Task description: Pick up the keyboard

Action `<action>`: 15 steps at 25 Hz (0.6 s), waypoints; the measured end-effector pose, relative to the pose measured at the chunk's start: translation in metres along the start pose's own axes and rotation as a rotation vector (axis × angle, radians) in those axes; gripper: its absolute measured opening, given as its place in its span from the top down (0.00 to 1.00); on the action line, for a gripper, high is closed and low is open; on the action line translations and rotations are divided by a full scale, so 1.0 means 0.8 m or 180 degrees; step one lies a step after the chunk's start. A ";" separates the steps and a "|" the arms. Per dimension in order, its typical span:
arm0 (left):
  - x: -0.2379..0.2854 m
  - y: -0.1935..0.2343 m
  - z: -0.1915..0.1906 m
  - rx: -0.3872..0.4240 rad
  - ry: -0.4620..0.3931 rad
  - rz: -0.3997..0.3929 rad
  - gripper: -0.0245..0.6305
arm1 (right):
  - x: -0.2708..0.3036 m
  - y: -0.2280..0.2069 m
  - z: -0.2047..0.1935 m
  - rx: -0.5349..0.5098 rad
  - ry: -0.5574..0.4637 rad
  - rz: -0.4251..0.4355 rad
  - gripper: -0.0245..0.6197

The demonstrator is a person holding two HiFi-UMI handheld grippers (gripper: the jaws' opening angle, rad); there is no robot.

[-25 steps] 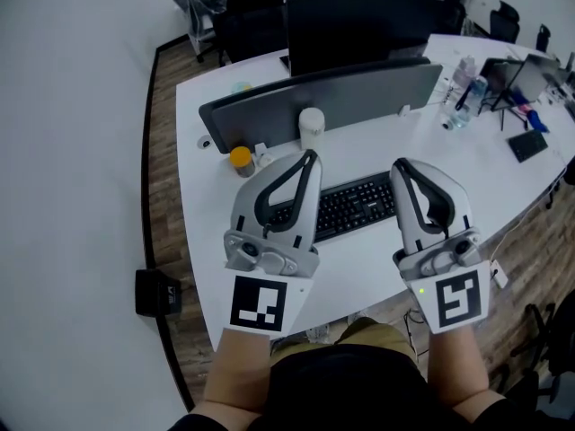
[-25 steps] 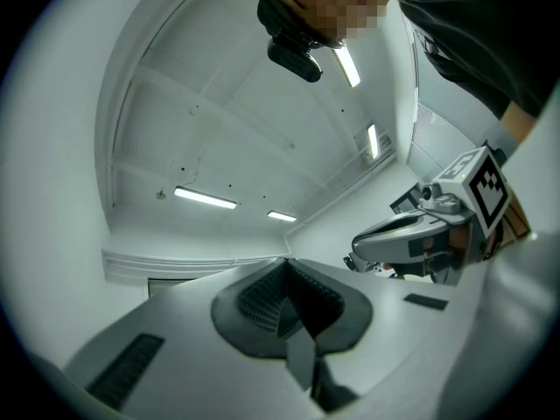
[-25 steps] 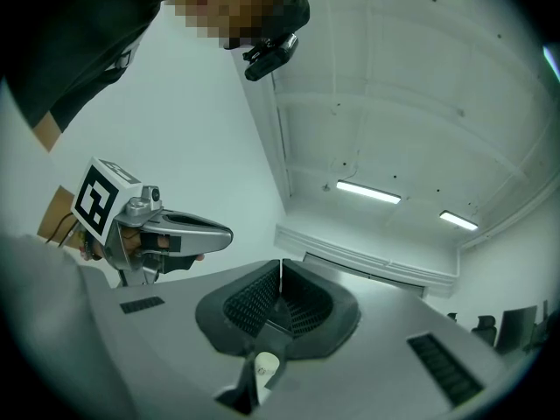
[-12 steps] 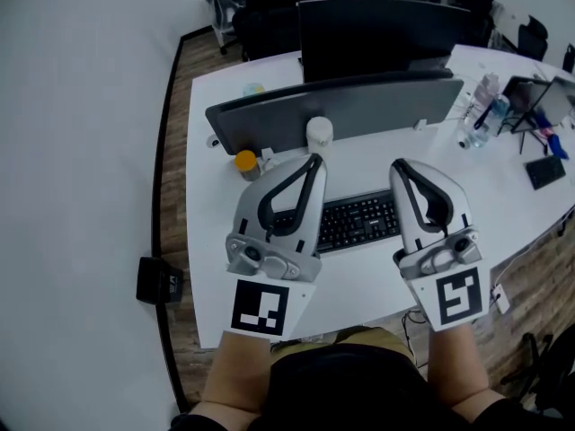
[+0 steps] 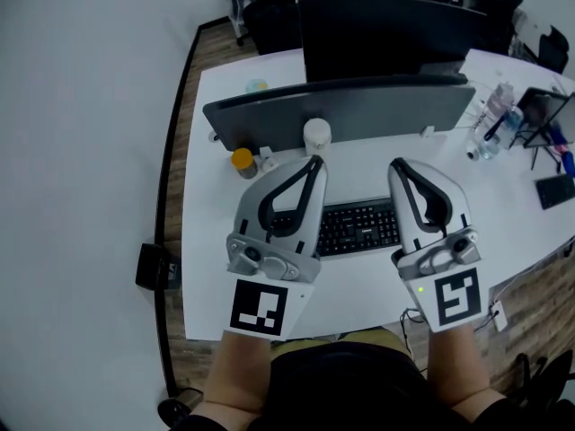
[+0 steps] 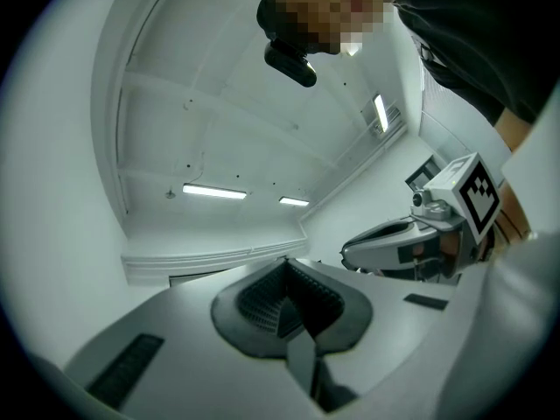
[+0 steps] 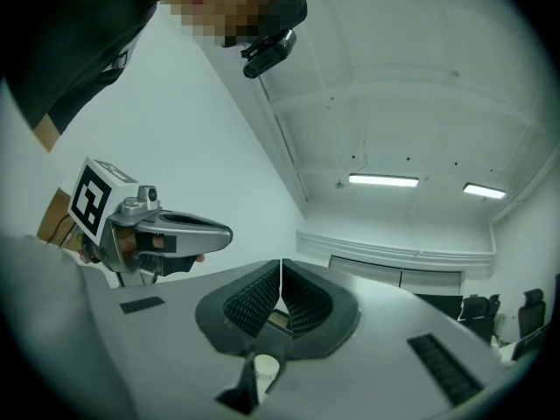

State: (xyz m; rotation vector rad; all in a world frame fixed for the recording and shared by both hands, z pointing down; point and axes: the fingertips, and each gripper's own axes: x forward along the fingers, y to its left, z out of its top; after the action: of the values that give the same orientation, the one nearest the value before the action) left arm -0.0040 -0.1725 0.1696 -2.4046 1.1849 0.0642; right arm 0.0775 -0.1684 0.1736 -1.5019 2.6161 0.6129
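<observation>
A black keyboard lies on the white desk in the head view, partly hidden behind both grippers. My left gripper hovers above its left end, jaws shut and empty. My right gripper hangs over its right end, also shut with nothing held. Both gripper views look up at the ceiling. In the left gripper view the shut pads meet, and the right gripper shows beside them. In the right gripper view the ridged pads touch, and the left gripper is alongside.
A dark monitor and a grey divider panel stand behind the keyboard. A white cup and an orange-lidded jar sit near the left gripper. Bottles and a tablet stand are at far right. Office chairs stand beyond.
The head view has shifted, so desk and keyboard sit slightly right and lower in frame. Both grippers stay shut and keep their place in the picture.
</observation>
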 end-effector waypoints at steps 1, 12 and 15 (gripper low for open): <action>0.004 -0.003 -0.001 0.0003 0.0021 0.0030 0.95 | -0.001 -0.005 -0.002 0.0023 -0.0016 0.0024 0.91; 0.022 -0.032 -0.007 0.0193 0.0174 0.0397 0.95 | -0.016 -0.028 -0.032 0.0285 -0.0139 0.0286 0.91; 0.024 -0.035 -0.008 0.0190 0.0206 0.0439 0.95 | -0.015 -0.027 -0.037 0.0379 -0.0149 0.0355 0.91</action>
State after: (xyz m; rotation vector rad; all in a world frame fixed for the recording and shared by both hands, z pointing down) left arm 0.0285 -0.1749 0.1816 -2.2866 1.3616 -0.0058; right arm 0.1063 -0.1795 0.1972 -1.3003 2.6629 0.4848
